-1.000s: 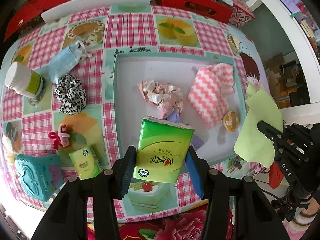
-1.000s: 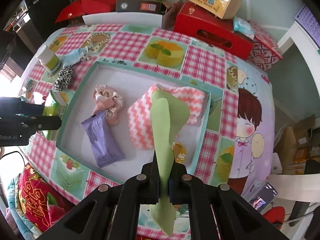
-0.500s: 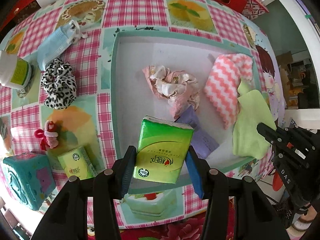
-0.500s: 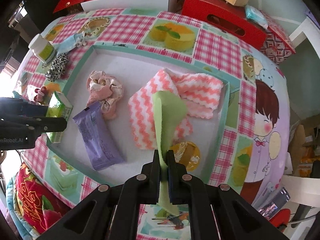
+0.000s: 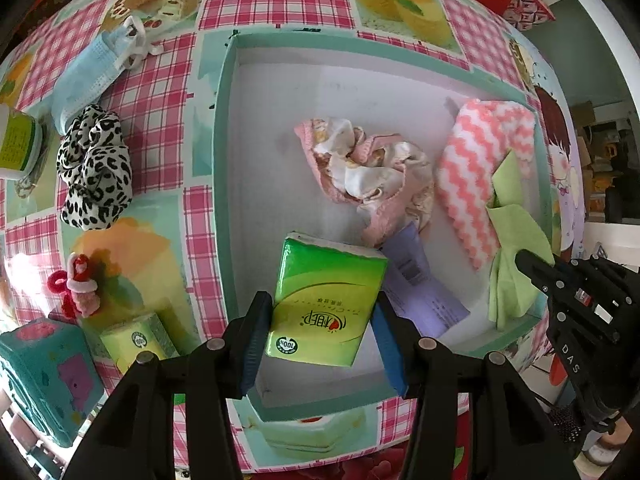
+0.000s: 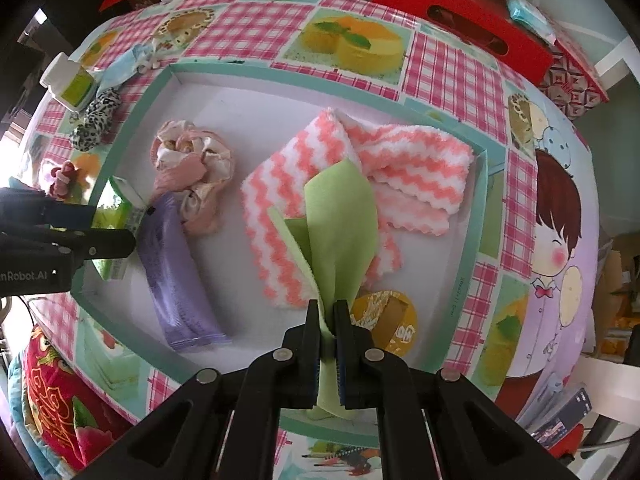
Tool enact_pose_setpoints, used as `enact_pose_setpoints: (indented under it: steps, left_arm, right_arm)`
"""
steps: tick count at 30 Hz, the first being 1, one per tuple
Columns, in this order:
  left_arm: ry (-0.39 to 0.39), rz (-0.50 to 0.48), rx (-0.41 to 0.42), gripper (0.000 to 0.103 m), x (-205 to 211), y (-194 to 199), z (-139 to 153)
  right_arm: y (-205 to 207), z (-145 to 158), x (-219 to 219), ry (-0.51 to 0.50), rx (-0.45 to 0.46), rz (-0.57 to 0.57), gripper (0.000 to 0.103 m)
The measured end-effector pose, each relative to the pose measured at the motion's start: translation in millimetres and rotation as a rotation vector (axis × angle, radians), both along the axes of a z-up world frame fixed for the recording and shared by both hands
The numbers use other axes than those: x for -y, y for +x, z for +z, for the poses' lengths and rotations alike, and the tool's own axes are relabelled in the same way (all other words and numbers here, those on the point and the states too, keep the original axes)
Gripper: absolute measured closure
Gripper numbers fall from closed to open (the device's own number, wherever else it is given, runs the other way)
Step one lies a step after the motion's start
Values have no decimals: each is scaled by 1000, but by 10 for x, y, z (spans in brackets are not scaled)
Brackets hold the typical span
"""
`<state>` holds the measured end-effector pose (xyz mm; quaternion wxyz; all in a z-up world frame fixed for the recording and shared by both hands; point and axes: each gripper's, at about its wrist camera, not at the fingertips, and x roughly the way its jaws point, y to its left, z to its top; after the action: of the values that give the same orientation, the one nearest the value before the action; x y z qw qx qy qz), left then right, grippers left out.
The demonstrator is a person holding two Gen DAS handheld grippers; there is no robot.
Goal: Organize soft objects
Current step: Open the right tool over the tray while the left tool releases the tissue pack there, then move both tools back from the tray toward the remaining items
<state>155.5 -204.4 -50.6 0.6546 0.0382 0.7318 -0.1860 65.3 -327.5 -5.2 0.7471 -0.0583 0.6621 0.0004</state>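
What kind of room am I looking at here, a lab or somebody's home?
Most likely a lived-in home. The table wears a pink checked tablecloth printed with cakes and a cartoon child, red gift boxes are stacked behind it, and everyday bits like a face mask and a leopard scrunchie lie about.

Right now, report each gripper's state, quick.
Left gripper: shut on the green tissue pack.
Right gripper: shut on the green cloth.

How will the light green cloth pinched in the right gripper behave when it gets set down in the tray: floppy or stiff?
Probably floppy: the green cloth hangs from the right gripper in loose folds rather than holding a flat shape. It looks thin and likely light. It will probably crumple where it lands, partly over the pink zigzag towel in the tray.
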Motion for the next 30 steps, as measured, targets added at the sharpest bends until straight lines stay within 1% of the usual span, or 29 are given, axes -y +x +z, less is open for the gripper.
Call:
enact_pose_setpoints:
  steps: [2,4,5,6,7,8,9,11,13,14,15,16,17,19,21,22,28,30]
  left_arm:
    - [9,-1,4,51,7,42,-15]
    - [15,-1,13,51,8,74,-25]
    - [15,-2,17,50,5,84,-22]
    - [13,-2,20,49,3,82,-5]
    - [9,0,23,42,4,88,9]
    - [7,2,27,36,15,93,34]
    - [3,1,37,36,19,96,59]
    - [2,-4,48,36,26,99,105]
    - [5,-4,65,35,27,103,149]
    - [7,-4,76,30,27,107,173]
    - [7,-3,86,24,27,108,190]
    - [6,-1,97,14,31,105,212]
    - [7,4,111,13,42,101,255]
    - [16,11,135,12,34,86,303]
    - [36,18,161,7,14,77,359]
    - [47,23,180,3,5,82,381]
    - [48,42,185,3,-164,89,450]
    - [48,49,182,3,-190,56,421]
  right_arm:
    - [5,-18,8,0,-1,-2,95]
    - [32,-42,28,-2,-4,-3,92]
    - [37,-46,35,-5,-3,-4,85]
    - [41,-48,41,-10,-1,-7,72]
    - [53,-45,54,-14,4,-11,63]
    - [75,-43,98,-14,8,-14,50]
    - [77,-37,115,-11,11,-17,48]
    - [76,-13,142,1,14,-25,48]
    - [81,-3,161,3,13,-28,43]
    - [78,15,154,2,12,-28,37]
    - [77,21,160,0,12,-26,33]
    - [75,23,163,-2,11,-24,32]
    - [67,20,154,-2,9,-23,29]
    - [34,43,111,0,9,-22,19]
    - [-20,80,68,3,15,-18,3]
    - [-31,88,63,8,17,-14,0]
    - [-96,112,50,8,26,-26,0]
    - [-77,109,73,10,25,-32,0]
